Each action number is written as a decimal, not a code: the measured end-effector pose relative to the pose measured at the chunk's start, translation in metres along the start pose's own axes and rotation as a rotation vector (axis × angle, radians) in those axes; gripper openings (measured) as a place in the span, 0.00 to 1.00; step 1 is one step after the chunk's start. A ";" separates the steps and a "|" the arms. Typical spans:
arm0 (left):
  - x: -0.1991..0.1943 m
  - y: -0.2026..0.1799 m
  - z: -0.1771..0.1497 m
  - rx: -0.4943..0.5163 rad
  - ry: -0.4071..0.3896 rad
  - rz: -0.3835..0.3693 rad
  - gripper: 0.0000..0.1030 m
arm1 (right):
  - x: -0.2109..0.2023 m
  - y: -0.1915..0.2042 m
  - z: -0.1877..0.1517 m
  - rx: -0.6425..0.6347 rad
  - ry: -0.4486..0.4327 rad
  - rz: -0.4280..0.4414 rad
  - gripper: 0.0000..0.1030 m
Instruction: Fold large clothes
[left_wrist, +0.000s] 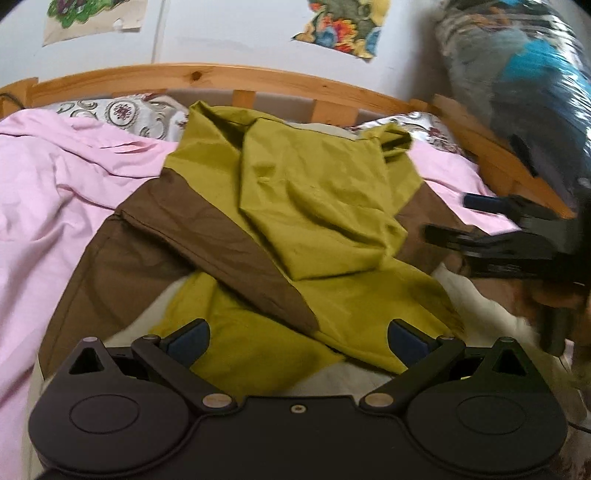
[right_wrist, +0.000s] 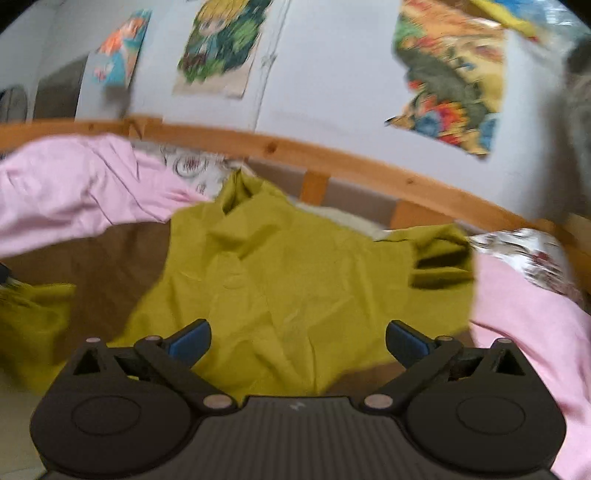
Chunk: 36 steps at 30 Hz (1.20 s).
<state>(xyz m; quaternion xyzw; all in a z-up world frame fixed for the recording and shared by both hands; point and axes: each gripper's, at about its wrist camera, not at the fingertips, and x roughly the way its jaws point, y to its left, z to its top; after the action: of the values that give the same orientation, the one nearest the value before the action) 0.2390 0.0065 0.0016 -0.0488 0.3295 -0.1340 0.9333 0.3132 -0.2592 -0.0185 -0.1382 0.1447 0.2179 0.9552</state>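
Note:
An olive-green and brown garment (left_wrist: 314, 206) lies partly folded on the bed, with a green panel laid over a brown band. My left gripper (left_wrist: 297, 341) hangs open just above its near green edge, nothing between the fingers. In the right wrist view the same garment (right_wrist: 288, 266) fills the middle, and my right gripper (right_wrist: 297, 341) stands wide open over the green cloth, holding nothing. From the left wrist view the right gripper (left_wrist: 454, 218) shows at the right edge, blurred, open above the garment's right side.
Pink bedding (left_wrist: 55, 192) lies left of the garment and also right of it (right_wrist: 528, 325). A wooden bed rail (left_wrist: 207, 75) runs along the far side with patterned pillows (left_wrist: 125, 110) against it. Posters hang on the wall (right_wrist: 332, 74). A person's patterned sleeve (left_wrist: 524, 81) is at the right.

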 end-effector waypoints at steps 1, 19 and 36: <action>-0.003 -0.002 -0.005 -0.001 0.002 -0.008 0.99 | -0.018 0.000 -0.003 0.011 0.001 -0.002 1.00; -0.081 -0.037 -0.100 0.195 0.131 -0.065 0.99 | -0.172 0.120 -0.088 -0.275 0.372 0.166 1.00; -0.061 -0.042 -0.103 0.291 0.205 0.057 0.99 | -0.187 0.044 -0.074 0.008 0.240 -0.013 1.00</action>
<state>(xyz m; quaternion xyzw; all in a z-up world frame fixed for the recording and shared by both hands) 0.1201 -0.0167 -0.0343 0.1101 0.4013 -0.1579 0.8955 0.1161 -0.3158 -0.0322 -0.1605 0.2581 0.1932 0.9329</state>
